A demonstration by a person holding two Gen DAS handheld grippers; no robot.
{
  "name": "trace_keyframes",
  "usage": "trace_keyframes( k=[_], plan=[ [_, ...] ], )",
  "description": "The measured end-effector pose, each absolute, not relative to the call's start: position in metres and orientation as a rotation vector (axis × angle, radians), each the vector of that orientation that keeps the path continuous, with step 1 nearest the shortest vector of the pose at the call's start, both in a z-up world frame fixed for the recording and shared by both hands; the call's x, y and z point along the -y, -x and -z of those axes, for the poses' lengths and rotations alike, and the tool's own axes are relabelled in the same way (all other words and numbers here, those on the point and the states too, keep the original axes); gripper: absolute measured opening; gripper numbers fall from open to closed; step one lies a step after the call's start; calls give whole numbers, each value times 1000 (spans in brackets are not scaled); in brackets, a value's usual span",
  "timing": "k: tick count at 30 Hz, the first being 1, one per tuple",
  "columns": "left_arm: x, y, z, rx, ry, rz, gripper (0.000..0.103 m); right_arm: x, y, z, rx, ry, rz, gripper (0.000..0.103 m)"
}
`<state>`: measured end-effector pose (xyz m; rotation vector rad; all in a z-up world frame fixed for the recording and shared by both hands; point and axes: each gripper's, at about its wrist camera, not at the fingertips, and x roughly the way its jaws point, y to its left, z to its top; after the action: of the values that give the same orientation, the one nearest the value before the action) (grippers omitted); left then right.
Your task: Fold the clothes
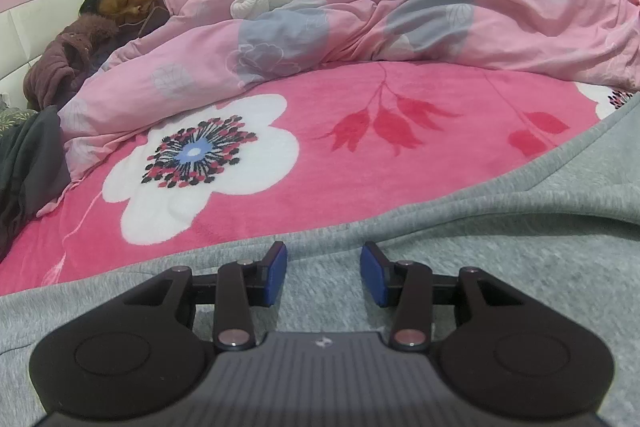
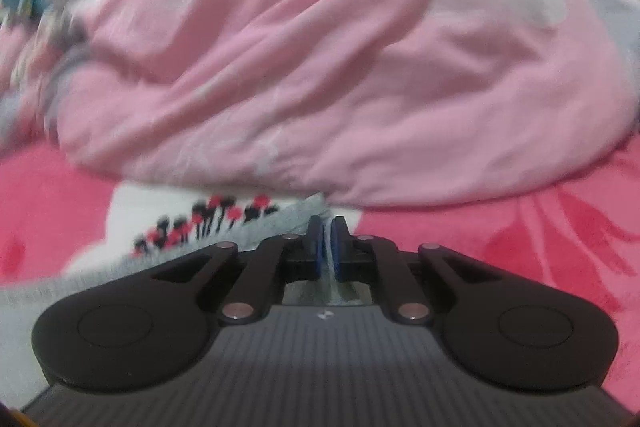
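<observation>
Pinching a thin edge of the heather-grey knit garment [image 2: 288, 223], right hand-held gripper [image 2: 327, 243] has its 2 blue pads nearly together. Left hand-held gripper [image 1: 324, 273], jaws partly apart and empty, hovers tilted down over the same garment [image 1: 460, 259] spread on the pink floral fleece blanket [image 1: 320, 155] covering the bed.

The blanket [image 1: 320, 163] is hot pink with white flowers and red leaves; on it lies a heather-grey garment [image 1: 500, 247]; behind the blanket, a pale pink quilt [image 1: 360, 39] bears grey-blue flowers.
</observation>
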<state>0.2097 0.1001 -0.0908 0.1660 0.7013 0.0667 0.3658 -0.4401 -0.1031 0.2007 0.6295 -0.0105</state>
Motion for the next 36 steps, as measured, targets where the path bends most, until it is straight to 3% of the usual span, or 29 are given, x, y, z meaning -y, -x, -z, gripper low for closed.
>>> trace_keyframes(
  k=[3,5,7,9,13,18,20,29,31,33,35,36],
  plan=[
    [-101,-210,91,-702,-158,-64,44,467,-340,87,-598,-330,19,11],
    [-102,-210,91,-701,-153,-63,44,481,-307,72,-569,-390,-16,24],
    [-102,-210,92,-700,-152,-62,44,484,-266,57,-562,-381,-66,31],
    [-102,-210,92,-700,-154,-64,44,479,-221,44,-594,-367,-129,34],
    [-100,-209,93,-700,-171,-70,44,446,-149,38,-694,-337,-247,53],
    [-97,-210,93,-702,-191,-76,45,421,-134,48,-731,-245,-201,61],
    [-97,-210,93,-701,-193,-78,45,417,-139,52,-761,-230,-207,73],
    [-94,-208,94,-694,-207,-91,48,383,-83,69,-912,-260,-403,86],
    [-94,-208,94,-693,-211,-94,48,367,-68,69,-896,-219,-432,84],
    [-93,-208,95,-691,-214,-98,49,351,-56,67,-873,-163,-435,70],
    [-93,-207,95,-689,-215,-101,49,335,-48,64,-854,-116,-419,37],
    [-93,-207,95,-688,-216,-102,49,329,-45,63,-848,-109,-419,27]
  ],
)
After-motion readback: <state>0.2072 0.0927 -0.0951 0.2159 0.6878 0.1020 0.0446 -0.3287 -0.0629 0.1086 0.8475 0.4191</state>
